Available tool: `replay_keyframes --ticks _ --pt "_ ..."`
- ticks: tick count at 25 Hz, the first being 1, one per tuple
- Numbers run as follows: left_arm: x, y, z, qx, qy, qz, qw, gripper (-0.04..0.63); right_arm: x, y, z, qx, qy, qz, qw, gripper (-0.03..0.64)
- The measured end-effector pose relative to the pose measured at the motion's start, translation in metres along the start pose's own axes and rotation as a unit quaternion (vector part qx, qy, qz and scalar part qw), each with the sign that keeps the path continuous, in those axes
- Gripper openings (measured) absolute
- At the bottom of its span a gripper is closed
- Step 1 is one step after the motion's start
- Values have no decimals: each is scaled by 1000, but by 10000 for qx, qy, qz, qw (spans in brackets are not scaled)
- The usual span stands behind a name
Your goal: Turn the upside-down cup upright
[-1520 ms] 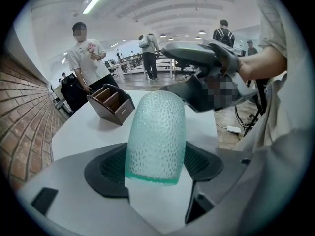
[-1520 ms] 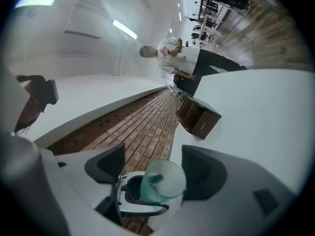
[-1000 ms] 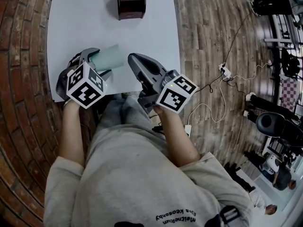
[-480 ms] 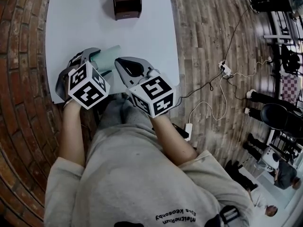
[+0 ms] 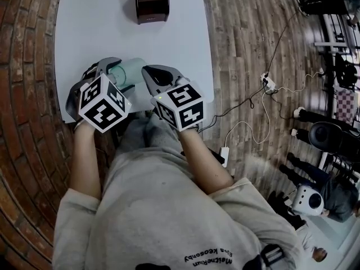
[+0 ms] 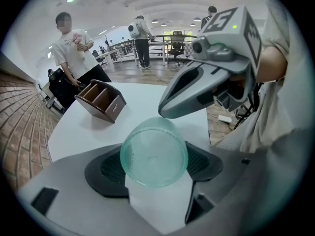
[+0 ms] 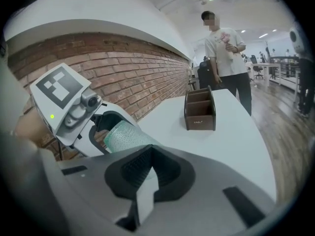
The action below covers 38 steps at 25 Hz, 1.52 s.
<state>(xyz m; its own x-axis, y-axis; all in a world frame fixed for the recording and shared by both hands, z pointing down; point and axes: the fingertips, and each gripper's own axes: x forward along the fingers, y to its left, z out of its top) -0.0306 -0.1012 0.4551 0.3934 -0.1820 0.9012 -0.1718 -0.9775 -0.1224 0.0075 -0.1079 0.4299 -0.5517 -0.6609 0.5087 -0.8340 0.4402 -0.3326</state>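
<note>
A pale green translucent cup (image 5: 130,71) is clamped between the pads of my left gripper (image 5: 115,75) just above the near part of the white table (image 5: 95,21). In the left gripper view the cup's (image 6: 154,151) closed base faces the camera and its mouth points away along the jaws. My right gripper (image 5: 148,73) is shut with nothing in it. Its tip lies close against the cup's right side; whether they touch I cannot tell. In the right gripper view the cup (image 7: 123,135) shows just past the closed jaws, with the left gripper (image 7: 78,113) behind it.
A dark brown wooden organizer (image 5: 152,1) stands at the table's far side, also seen as the organizer (image 6: 101,100) in the left gripper view. A person (image 6: 74,48) stands beyond the table. Cables and a power strip (image 5: 265,85) lie on the wooden floor to the right.
The right gripper has swung left toward the cup and rolled, so its marker cube shows a different face. The left gripper has kept still with the cup in it.
</note>
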Motion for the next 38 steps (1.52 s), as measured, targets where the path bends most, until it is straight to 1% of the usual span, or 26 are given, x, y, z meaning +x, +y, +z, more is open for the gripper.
replay_keyframes --ticks 4,9,14,18,22,30,38 --pt "-9 8 6 -20 -23 -47 10000 336 7 -2 5 29 137 -6 9999 6" --pt "-1 -4 5 -57 -128 -85 9999 334 14 -6 -19 26 287 -33 9996 6" --pt "1 -2 6 -115 -158 -104 9998 333 19 -11 -24 71 370 -50 9993 6" --pt "9 0 -1 -205 -79 -87 9997 333 20 -14 -28 106 339 -181 9992 6" --pt "20 5 -9 -257 47 -52 9996 333 8 -18 -30 40 302 -324 9990 6" --pt "43 10 -7 -246 40 -23 9997 333 -22 -25 -26 187 94 -530 9984 6" --pt "53 13 -6 -255 52 -8 9997 333 -32 -29 -24 256 36 -644 9976 6"
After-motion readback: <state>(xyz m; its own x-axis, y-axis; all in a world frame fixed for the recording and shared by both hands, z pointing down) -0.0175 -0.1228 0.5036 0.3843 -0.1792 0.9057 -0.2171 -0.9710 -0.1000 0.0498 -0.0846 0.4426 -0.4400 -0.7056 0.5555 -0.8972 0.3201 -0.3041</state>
